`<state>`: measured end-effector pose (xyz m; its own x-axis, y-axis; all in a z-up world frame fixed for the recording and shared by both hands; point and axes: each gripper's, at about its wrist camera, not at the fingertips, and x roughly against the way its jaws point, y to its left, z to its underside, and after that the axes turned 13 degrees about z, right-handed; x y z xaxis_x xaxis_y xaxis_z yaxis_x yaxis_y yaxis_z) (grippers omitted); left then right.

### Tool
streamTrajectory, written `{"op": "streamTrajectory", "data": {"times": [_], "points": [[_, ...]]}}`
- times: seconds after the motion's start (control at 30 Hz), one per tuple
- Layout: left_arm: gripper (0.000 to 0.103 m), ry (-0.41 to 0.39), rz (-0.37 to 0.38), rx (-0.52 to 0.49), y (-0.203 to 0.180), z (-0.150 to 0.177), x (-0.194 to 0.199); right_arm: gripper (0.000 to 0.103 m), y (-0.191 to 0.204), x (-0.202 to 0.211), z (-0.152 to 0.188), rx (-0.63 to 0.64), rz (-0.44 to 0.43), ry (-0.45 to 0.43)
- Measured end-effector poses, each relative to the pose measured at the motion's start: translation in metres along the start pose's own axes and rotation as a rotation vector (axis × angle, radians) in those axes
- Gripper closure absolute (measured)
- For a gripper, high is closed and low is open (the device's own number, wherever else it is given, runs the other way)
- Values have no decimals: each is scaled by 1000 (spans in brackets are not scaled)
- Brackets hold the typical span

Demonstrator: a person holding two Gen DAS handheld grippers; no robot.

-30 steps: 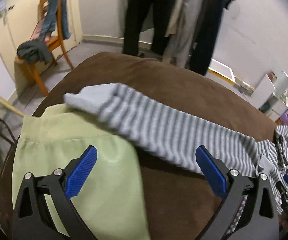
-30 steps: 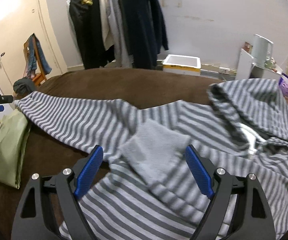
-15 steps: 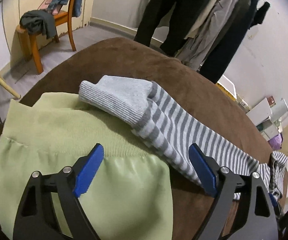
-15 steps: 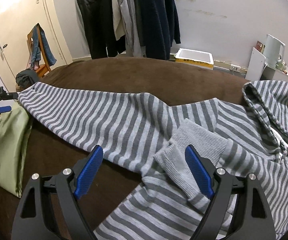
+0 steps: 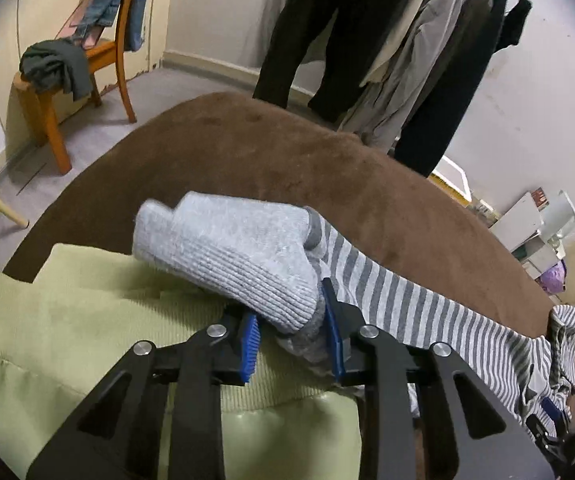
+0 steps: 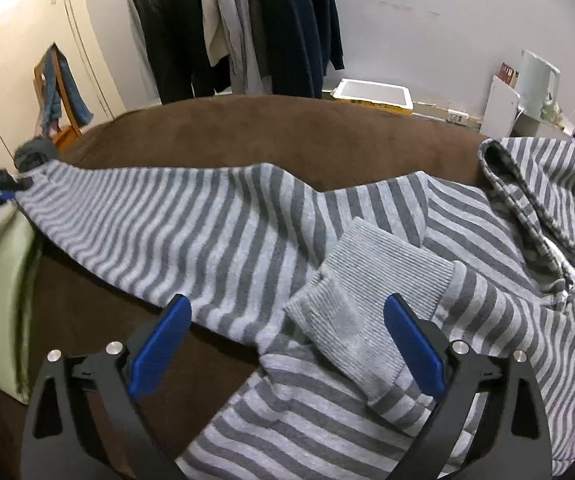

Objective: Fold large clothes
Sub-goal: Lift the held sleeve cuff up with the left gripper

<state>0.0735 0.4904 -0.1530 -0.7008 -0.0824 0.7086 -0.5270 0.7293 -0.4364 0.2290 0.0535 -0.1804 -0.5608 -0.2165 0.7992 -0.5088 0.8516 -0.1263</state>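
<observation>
Ribbed knit cuff (image 5: 239, 256) on matt cloth hoodie (image 6: 367, 248), fuzzy brown blanket (image 5: 287, 152).

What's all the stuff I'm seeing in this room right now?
Striped hoodie: one, grey and white, spread on the bed.
Sleeve cuff: one, pale grey, pinched in the left tongs.
Green garment: one, pale green, bed's left edge, under that cuff.
Bed cover: one, brown.
Wooden chair: one, orange, with jeans and dark cloth.
Hanging clothes: several, mostly dark, by the wall.
White box: one, on the floor.
Left tongs: closed on the cuff.
Right tongs: open above the hoodie's other cuff.
</observation>
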Motion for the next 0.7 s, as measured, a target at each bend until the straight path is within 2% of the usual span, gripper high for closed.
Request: {"op": "streamTrajectory", "data": {"times": [0.1,0.23,0.33,0.4,0.6,0.7], "points": [[78,-17,30,-6,-3,-1,7,7,-1,-6,5,5,43,8],[78,-59,52,-39,-20,-7,21,7,-9,-16,12,-11,98,24],[78,-78,65,-72,-33,-11,30,7,-12,-33,20,0,119,73],[78,-82,69,-76,-37,-11,32,7,-8,-37,25,19,133,67],[78,-72,62,-68,-38,-7,31,6,-8,-42,25,16,135,68],[78,-70,66,-70,-39,-6,32,6,-13,-39,23,-19,109,60]]}}
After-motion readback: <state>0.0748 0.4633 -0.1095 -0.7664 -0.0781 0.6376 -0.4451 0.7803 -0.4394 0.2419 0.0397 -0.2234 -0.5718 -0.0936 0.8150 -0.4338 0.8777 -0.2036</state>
